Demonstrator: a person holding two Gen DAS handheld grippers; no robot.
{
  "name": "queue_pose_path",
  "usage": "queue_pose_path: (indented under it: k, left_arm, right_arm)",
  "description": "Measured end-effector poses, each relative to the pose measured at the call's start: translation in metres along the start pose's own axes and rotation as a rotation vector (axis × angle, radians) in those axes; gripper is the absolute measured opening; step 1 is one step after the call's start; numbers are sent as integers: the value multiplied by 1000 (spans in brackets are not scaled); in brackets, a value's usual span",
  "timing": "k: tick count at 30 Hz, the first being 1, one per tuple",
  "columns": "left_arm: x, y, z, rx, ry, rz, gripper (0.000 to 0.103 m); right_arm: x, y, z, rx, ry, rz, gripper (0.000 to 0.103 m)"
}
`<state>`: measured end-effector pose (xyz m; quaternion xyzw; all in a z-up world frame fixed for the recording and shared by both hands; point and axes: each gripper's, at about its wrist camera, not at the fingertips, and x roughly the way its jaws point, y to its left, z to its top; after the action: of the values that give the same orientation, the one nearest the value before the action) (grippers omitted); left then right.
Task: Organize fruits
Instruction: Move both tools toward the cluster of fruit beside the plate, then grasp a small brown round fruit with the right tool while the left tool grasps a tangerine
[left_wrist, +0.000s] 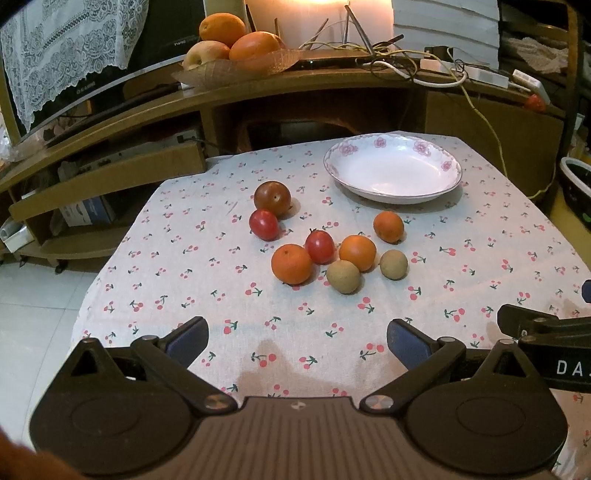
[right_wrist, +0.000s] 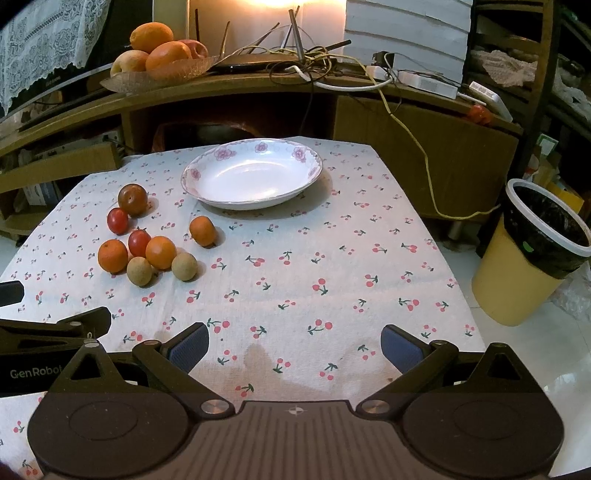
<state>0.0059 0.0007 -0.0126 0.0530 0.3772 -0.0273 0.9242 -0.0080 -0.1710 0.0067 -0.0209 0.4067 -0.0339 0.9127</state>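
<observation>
Both grippers hang over the near edge of the worktop (left_wrist: 184, 266), which is covered in a cherry-print cloth. The left gripper (left_wrist: 297, 341) has its fingers spread wide with nothing between them, and the right gripper (right_wrist: 293, 341) is likewise wide open and empty. A white dish (left_wrist: 393, 168) with pink flowers on its rim sits at the far side of the cloth and holds nothing. The fruits lie loose on the cloth, nearer than the dish and to its left: a dark plum (left_wrist: 272, 197) farthest, a red fruit (left_wrist: 263, 224) touching it, then a cluster of three oranges (left_wrist: 291, 264), another red fruit (left_wrist: 319, 246) and two brown round fruits (left_wrist: 342, 276). A yellow bin (right_wrist: 532, 258) stands on the floor to the right.
</observation>
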Motion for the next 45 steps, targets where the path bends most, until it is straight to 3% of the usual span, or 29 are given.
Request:
queue_pose_path:
  k: [32,45]
  left_arm:
    - [14,14,-2,-5,21,25,103]
    - [31,21,12,71,-1,-7,103]
  right_arm:
    - [15,13,3,-28,41,59,93]
    - [42,21,25,-89,54,168,76]
